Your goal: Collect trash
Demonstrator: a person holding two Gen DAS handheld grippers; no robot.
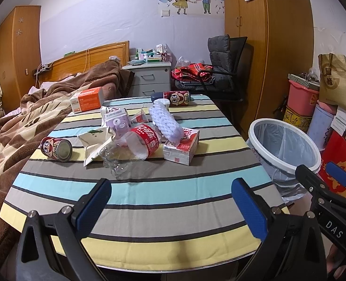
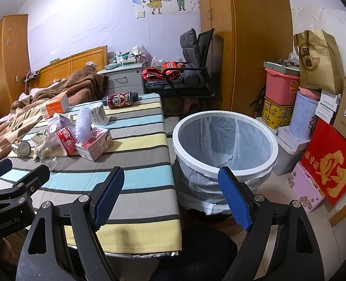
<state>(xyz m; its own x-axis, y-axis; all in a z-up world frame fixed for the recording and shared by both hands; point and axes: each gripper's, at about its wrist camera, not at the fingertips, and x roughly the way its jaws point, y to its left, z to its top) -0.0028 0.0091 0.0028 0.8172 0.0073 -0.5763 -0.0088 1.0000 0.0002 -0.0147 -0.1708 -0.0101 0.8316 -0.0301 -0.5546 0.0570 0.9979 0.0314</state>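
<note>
Striped table [image 1: 173,201] strewn with trash, bag-lined bin [image 2: 224,140] beside it holding nothing visible, both grippers' fingers [image 1: 92,203] [image 2: 108,194] spread, empty.

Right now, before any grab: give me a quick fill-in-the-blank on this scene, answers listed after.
1. The left claw and right claw are both ____.
2. The trash bin, lined with a plastic bag, stands on the ____ beside the table.
3. The clear bottle with a red label lies on its ____.
4. The white brush rests on a red and white ____.

Answers: open; floor; side; carton
</note>
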